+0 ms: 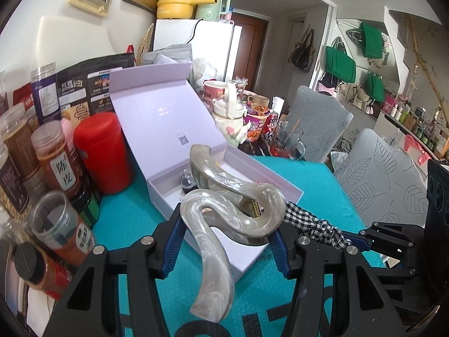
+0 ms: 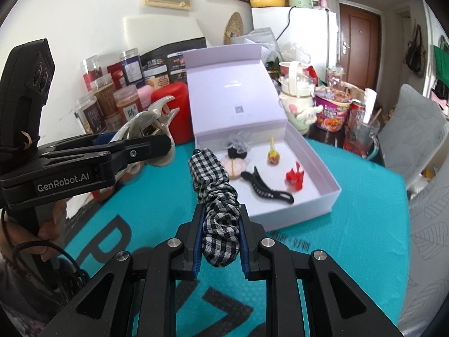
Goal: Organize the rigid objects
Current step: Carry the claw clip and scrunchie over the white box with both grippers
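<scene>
Teal mat (image 2: 350, 196) — cluttered table, white fridge (image 2: 308, 36).

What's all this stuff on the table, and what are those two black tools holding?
Gift box: one, pale lilac, lid open, on the teal mat.
Hair accessories in the box: several, among them a black clip and a red piece.
Teal mat: one, covering the table.
Red canister: one, left of the box.
Jars: several, brown contents, far left.
Glass mug: one, right of the box.
Left claw: black, shut on a pearly hair claw clip.
Right claw: black, shut on a checked scrunchie.
</scene>
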A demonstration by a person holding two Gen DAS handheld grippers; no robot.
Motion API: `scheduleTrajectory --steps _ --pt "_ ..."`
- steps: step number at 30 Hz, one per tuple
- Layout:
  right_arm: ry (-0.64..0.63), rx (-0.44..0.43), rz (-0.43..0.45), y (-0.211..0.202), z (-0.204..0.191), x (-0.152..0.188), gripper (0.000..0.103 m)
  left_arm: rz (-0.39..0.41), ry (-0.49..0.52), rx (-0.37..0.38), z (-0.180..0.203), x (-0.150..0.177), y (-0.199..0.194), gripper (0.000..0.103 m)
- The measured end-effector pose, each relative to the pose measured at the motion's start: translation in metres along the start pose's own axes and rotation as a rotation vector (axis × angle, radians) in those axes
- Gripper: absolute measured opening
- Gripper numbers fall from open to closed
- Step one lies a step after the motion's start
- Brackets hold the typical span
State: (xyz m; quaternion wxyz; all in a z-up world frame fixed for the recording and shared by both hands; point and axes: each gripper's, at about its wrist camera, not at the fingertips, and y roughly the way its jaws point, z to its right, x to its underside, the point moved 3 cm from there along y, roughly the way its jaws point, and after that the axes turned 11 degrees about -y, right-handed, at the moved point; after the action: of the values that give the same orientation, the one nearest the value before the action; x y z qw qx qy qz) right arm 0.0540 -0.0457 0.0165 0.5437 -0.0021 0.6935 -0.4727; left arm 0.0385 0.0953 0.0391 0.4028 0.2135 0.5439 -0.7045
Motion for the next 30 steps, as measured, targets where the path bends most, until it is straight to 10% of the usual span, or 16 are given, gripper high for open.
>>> scheduleTrajectory --steps 30 --pt "0.031 -0.003 0.110 0.056 0.088 -0.080 0.021 0.032 0.032 0.028 0.017 -0.079 0.086 0.054"
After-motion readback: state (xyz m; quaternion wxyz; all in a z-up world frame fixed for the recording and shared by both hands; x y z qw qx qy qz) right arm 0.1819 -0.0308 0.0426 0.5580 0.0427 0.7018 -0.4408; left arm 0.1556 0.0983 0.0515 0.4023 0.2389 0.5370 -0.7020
